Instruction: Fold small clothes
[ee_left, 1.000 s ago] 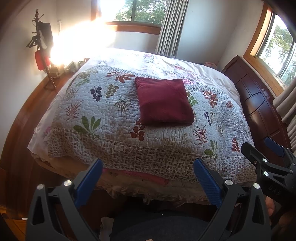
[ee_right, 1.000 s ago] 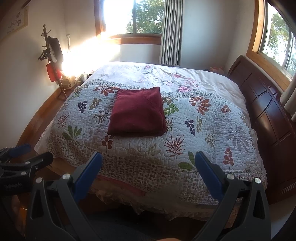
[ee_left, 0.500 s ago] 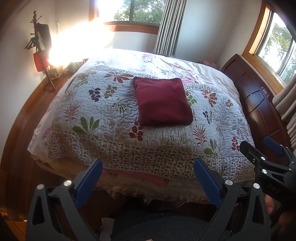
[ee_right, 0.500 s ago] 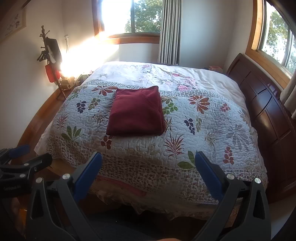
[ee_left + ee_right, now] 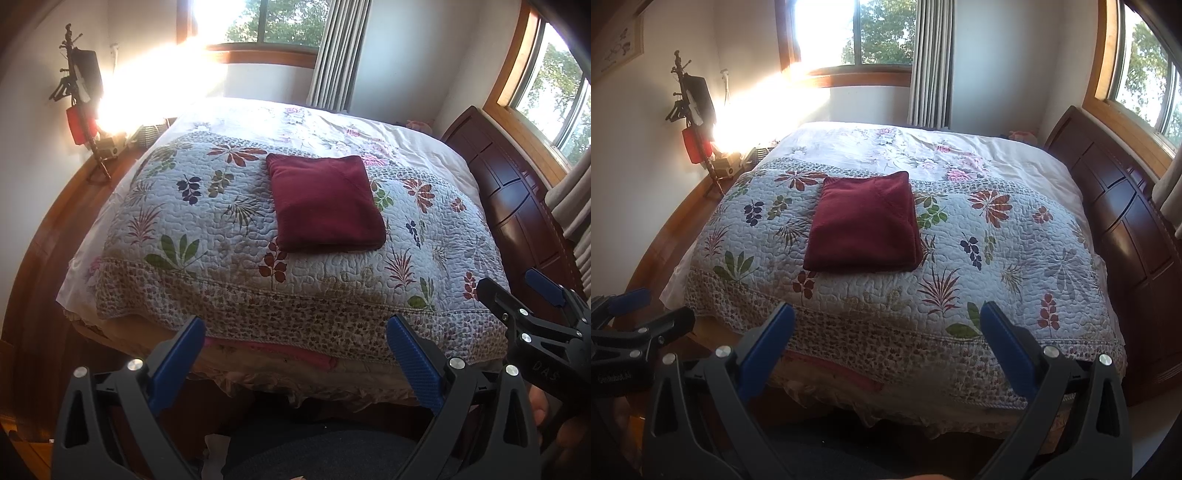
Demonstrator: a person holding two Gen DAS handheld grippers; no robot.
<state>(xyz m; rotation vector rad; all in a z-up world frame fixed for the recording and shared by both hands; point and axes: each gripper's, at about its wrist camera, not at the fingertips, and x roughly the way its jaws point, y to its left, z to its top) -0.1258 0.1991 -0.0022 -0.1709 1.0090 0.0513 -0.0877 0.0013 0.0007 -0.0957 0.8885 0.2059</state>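
A dark red garment (image 5: 325,203) (image 5: 864,229) lies folded into a flat rectangle on the floral quilt (image 5: 207,229) (image 5: 997,258) near the middle of the bed. My left gripper (image 5: 295,328) is open and held back from the bed's near edge, with nothing between its blue-padded fingers. My right gripper (image 5: 886,314) is open and empty as well, at about the same distance from the bed. Each gripper shows at the side of the other's view: the right gripper (image 5: 524,299) at the right edge, the left gripper (image 5: 646,314) at the left edge.
A dark wooden headboard (image 5: 1126,221) runs along the bed's right side under a window. A stand with a red bag (image 5: 79,122) is at the left wall, in bright sun glare. Wooden floor borders the bed on the left. Dark fabric fills the bottom of both views.
Both views have drifted only slightly; the garment sits a little lower in the frames. The grippers stay open and the garment has not moved on the quilt.
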